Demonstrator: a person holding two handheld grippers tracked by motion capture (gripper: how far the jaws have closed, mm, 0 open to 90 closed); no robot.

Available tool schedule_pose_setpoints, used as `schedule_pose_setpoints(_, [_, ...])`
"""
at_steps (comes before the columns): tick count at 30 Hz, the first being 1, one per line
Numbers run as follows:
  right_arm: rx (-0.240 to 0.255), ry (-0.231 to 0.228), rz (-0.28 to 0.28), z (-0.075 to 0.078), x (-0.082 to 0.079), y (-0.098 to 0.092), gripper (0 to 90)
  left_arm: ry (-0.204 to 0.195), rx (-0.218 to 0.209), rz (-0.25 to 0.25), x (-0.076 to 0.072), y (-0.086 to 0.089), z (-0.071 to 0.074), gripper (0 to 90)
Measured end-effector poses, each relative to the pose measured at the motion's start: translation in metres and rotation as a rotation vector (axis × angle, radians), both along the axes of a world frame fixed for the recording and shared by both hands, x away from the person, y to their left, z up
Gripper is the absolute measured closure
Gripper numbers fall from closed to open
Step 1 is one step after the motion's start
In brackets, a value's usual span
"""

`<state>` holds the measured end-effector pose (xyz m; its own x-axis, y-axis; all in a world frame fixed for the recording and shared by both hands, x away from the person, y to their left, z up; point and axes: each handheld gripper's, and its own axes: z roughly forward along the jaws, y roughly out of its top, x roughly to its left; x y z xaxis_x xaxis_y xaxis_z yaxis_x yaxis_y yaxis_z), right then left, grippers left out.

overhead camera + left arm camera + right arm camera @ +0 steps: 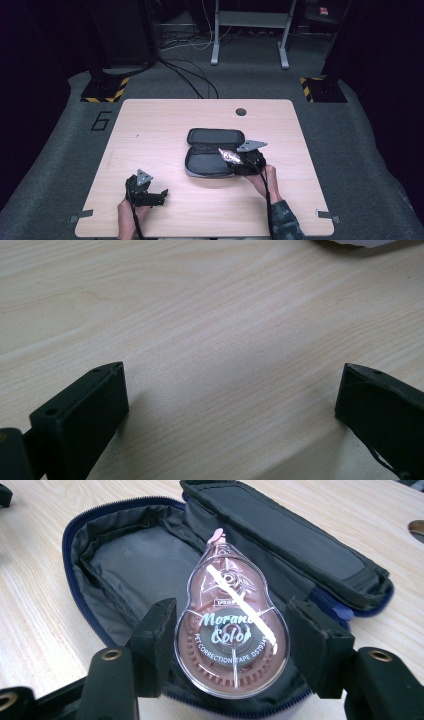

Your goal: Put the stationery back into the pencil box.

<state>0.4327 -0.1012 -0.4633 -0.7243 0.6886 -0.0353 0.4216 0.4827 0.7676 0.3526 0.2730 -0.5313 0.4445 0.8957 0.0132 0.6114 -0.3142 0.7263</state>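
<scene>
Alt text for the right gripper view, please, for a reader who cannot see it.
The right gripper clamps a pink, clear-shelled correction tape dispenser between its black jaws, held above an open dark zip case. The case lies unfolded on a light wooden table, its grey lining showing.

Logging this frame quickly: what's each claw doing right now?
Left claw: open, nothing between its jaws, over bare table.
Right claw: closed on the correction tape, above the open pencil case.
</scene>
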Motion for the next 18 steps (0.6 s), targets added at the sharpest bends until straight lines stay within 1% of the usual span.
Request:
schedule_pose_setpoints(2, [0.004,0.010,-0.006,-0.002,0.002,0.004,39.0,0.000,0.001,-0.001,0.000,0.000,0.000,0.5])
schedule_pose_setpoints(3, [0.004,0.001,-0.001,-0.003,0.004,0.005,39.0,0.001,-0.002,-0.001,0.000,0.000,0.000,0.5])
schedule_pose_setpoints(4, [-0.004,0.011,0.003,-0.004,0.006,0.006,39.0,0.000,-0.001,0.000,0.000,0.000,0.000,0.5])
schedule_pose_setpoints(7, [-0.001,0.026,0.001,-0.007,0.008,0.011,39.0,0.001,-0.001,-0.001,0.000,0.000,0.000,0.5])
schedule_pose_setpoints(8, [-0.005,0.025,0.008,-0.008,0.010,0.012,39.0,0.001,-0.002,0.000,0.000,0.000,0.000,0.5])
schedule_pose_setpoints(9, [-0.005,0.036,0.002,-0.009,0.010,0.013,39.0,0.001,-0.002,0.000,0.000,0.000,0.000,0.5])
schedule_pose_setpoints(10, [-0.012,0.032,0.010,-0.010,0.012,0.014,39.0,0.001,-0.002,0.000,0.000,0.000,0.000,0.5])
schedule_pose_setpoints(11, [-0.008,0.033,0.009,-0.011,0.013,0.016,39.0,0.001,-0.002,0.000,0.000,0.000,0.000,0.5])
schedule_pose_setpoints(12, [-0.014,0.042,0.010,-0.012,0.013,0.017,39.0,0.001,-0.001,-0.001,0.000,0.000,0.000,0.5])
schedule_pose_setpoints(13, [-0.015,0.038,0.016,-0.013,0.015,0.019,39.0,0.001,-0.002,0.000,0.000,0.000,0.000,0.5])
schedule_pose_setpoints(14, [-0.020,0.049,0.015,-0.014,0.015,0.020,39.0,0.001,-0.001,0.000,0.000,0.000,0.000,0.5])
schedule_pose_setpoints(15, [-0.023,0.047,0.020,-0.015,0.016,0.021,39.0,0.001,-0.002,0.000,0.000,0.000,0.000,0.5])
schedule_pose_setpoints(17, [-0.019,0.049,0.019,-0.017,0.017,0.024,39.0,0.001,-0.002,0.000,0.000,0.000,0.000,0.5])
schedule_pose_setpoints(18, [-0.032,0.058,0.027,-0.017,0.018,0.025,39.0,0.001,-0.002,0.000,0.000,0.000,0.000,0.5])
